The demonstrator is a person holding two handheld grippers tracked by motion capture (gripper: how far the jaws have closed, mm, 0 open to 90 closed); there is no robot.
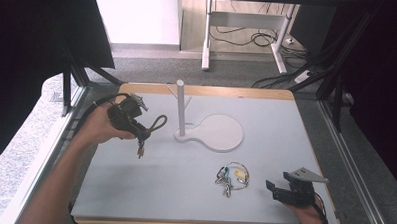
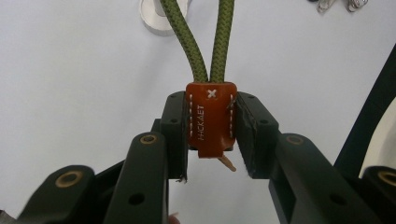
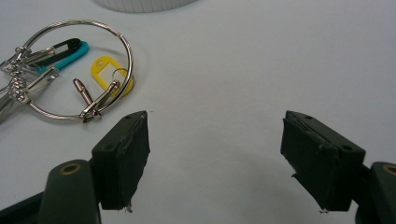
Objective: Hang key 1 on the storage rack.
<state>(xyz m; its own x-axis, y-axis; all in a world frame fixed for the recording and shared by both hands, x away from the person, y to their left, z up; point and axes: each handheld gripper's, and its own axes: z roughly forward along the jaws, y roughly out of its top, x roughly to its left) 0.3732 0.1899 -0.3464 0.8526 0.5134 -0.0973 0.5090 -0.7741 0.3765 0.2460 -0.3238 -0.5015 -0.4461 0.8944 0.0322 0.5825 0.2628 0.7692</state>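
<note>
My left gripper (image 2: 211,126) is shut on the brown leather tab (image 2: 211,122) of a green cord loop keychain (image 1: 156,124), held above the table's left side. The loop (image 2: 205,42) points away from the jaws toward a white peg stand (image 1: 180,107) with a round base (image 1: 218,133). At the near right of the table my right gripper (image 1: 276,191) rests open, nothing between its pads (image 3: 123,156). Just to its left lies a key ring bunch (image 1: 232,175) with a large metal ring (image 3: 79,70), a yellow tag (image 3: 108,70) and a teal tag (image 3: 65,55).
The pale table (image 1: 184,181) has a wooden edge all round. Black frame posts (image 1: 67,87) stand at its left and right back corners. Beyond the table are desk legs and cables (image 1: 261,39) on the floor.
</note>
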